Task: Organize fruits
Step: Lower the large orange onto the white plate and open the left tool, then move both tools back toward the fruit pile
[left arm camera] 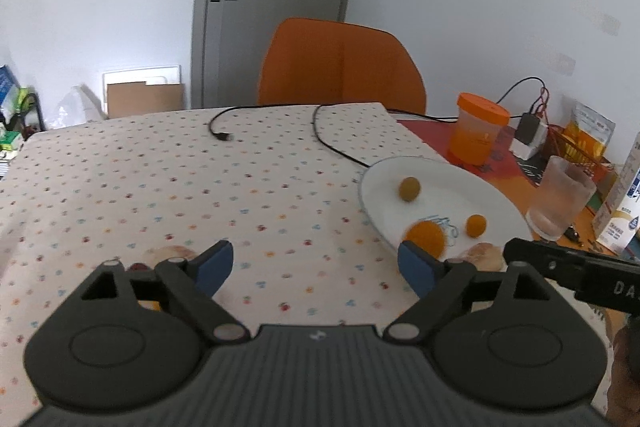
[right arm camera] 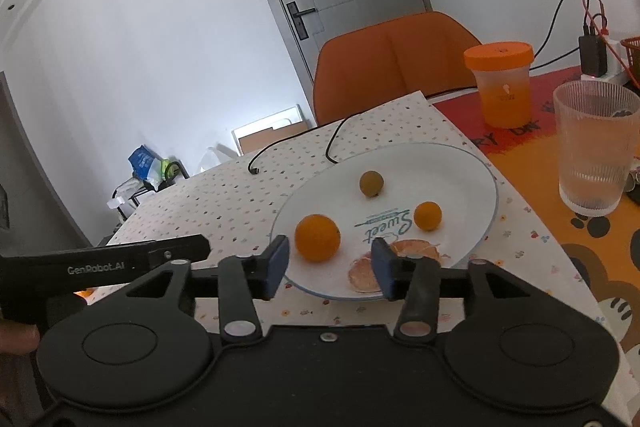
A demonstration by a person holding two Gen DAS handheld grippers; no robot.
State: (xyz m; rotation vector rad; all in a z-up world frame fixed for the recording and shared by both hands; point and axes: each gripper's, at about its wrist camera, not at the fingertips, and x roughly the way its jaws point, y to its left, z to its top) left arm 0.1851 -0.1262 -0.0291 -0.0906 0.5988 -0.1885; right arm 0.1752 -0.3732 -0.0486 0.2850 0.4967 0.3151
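Note:
A white plate [right arm camera: 460,179] lies on the dotted tablecloth. It holds a large orange [right arm camera: 317,238], a small orange [right arm camera: 427,215], an olive-green round fruit [right arm camera: 371,183] and pale peeled segments [right arm camera: 366,279] at its near rim. My right gripper [right arm camera: 331,265] hovers open over that near rim with nothing pressed between its pads. In the left wrist view the plate [left arm camera: 440,179] sits to the right, and the large orange [left arm camera: 425,239] is just beyond the right fingertip. My left gripper [left arm camera: 316,265] stands wide open over bare cloth. A peeled piece [left arm camera: 172,251] lies by its left finger.
An orange-lidded cup [right arm camera: 502,87] and a ribbed glass [right arm camera: 596,147] stand right of the plate. A black cable [left arm camera: 320,131] runs across the far cloth. An orange chair [left arm camera: 340,63] stands behind the table. A carton [left arm camera: 624,207] is at the far right.

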